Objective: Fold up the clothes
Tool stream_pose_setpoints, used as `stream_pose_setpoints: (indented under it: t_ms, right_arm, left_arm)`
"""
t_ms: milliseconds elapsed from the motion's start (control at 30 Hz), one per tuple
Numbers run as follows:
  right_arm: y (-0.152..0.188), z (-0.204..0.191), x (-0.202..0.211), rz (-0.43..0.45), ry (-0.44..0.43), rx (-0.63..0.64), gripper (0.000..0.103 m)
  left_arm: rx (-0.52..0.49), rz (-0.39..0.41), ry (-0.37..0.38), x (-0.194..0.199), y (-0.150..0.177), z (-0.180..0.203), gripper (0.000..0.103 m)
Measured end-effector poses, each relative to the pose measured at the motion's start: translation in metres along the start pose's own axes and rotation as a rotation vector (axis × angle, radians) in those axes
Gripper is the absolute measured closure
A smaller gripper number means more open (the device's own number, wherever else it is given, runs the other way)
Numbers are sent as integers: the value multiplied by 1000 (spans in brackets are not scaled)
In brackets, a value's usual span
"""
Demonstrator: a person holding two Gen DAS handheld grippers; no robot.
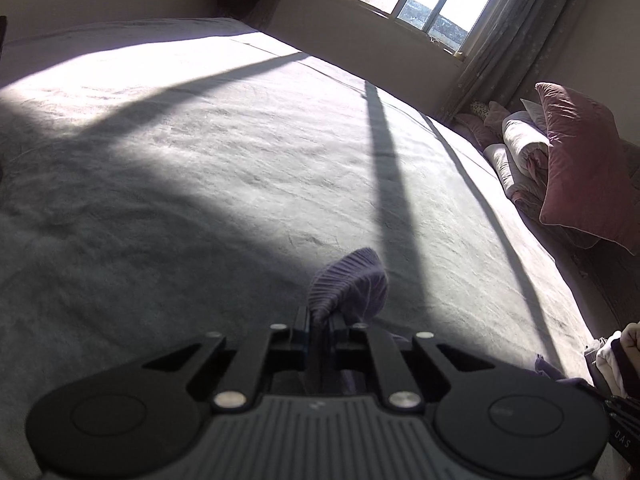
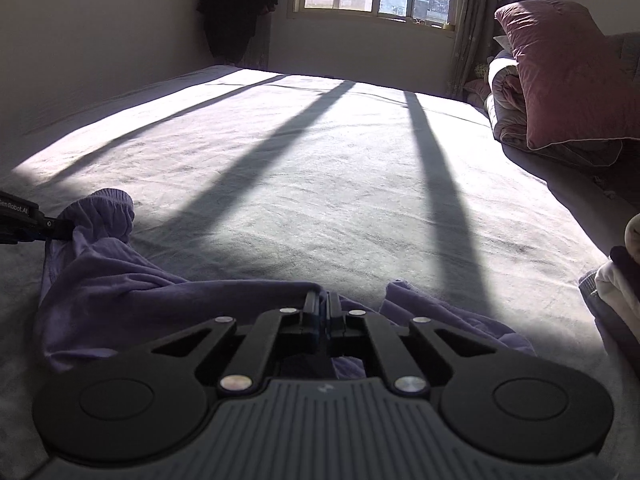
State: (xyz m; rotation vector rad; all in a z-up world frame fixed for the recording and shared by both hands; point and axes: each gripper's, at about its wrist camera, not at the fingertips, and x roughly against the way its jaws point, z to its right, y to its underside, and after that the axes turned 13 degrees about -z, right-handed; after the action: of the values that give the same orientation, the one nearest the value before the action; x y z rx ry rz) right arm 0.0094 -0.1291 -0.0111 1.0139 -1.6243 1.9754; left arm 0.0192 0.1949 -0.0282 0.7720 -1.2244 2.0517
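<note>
The folding has barely begun. A purple garment (image 2: 120, 292) lies crumpled at the near edge of the grey bedspread (image 2: 320, 168), bunched rather than spread flat, with no crease or fold line laid into it that I can see. What kind of garment it is cannot be told for sure — the gathered ribbed end by the left gripper looks like a cuff or an elastic hem.

Both grippers have a hold. In the left wrist view the left gripper (image 1: 320, 320) has its jaws pressed together on that ribbed purple end (image 1: 348, 284), which sticks up beyond the fingertips. The right wrist view shows the same grip from the side, at the far left of the picture. The right gripper (image 2: 324, 304) has its jaws nearly touching, with the edge of the purple cloth running right up to them; the cloth appears pinched there, though the pinch itself is hidden under the fingers.

So the stage looks like this: two points of the garment taken, the cloth between them slack and wrinkled. Left to do, by my reading — draw it out flat over the sunlit bedspread, smooth it, make the folds, then set it aside. A stack of pale and dark clothes (image 2: 616, 280) sits at the right edge of the bed; whether it is folded or waiting I cannot tell
</note>
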Motion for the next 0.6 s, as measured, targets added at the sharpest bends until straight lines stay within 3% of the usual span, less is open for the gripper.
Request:
stream_pose_setpoints:
  t_ms: [333,600]
  right_arm:
    - [9,57,-3,-67,137,-157,101]
    - [23,78,-18,-179,144,-186,101]
  left_arm:
    - [-5,-4,81,-45,-9,36,95]
    - [-35,-24,85,-67,-8,48,90]
